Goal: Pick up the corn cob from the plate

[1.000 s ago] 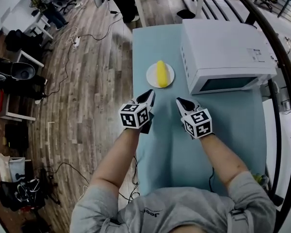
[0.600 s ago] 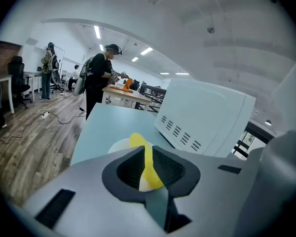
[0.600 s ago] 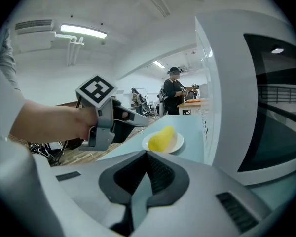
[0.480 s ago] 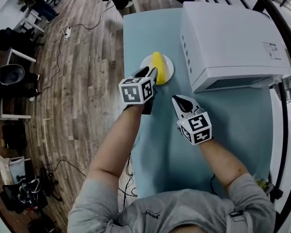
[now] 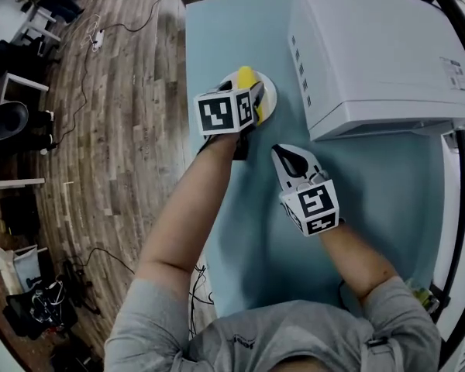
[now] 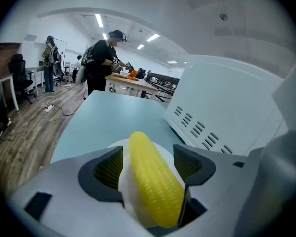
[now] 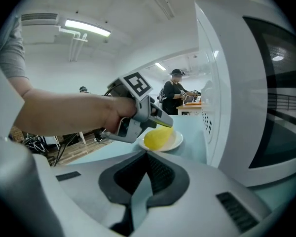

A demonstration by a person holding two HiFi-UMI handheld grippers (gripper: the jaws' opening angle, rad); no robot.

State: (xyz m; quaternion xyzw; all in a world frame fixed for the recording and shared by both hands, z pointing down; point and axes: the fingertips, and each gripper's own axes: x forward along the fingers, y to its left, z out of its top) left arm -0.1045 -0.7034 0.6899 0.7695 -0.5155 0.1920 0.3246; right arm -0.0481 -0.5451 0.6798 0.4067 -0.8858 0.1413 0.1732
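The corn cob [image 6: 153, 181] lay on the white plate [image 5: 269, 98] on the counter [image 5: 217, 37]. The left gripper [image 6: 149, 157], jaws just been opening wide, straddled it without squeezing. Near the plate the right gripper [image 7: 147, 158] hung empty, jaws pressed together; the label [image 5: 455, 63] on the microwave [image 5: 372, 45] was too small to read.

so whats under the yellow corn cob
A round white plate, sitting on the pale blue table. The yellow corn cob covers the plate's middle, so anything there is hidden.
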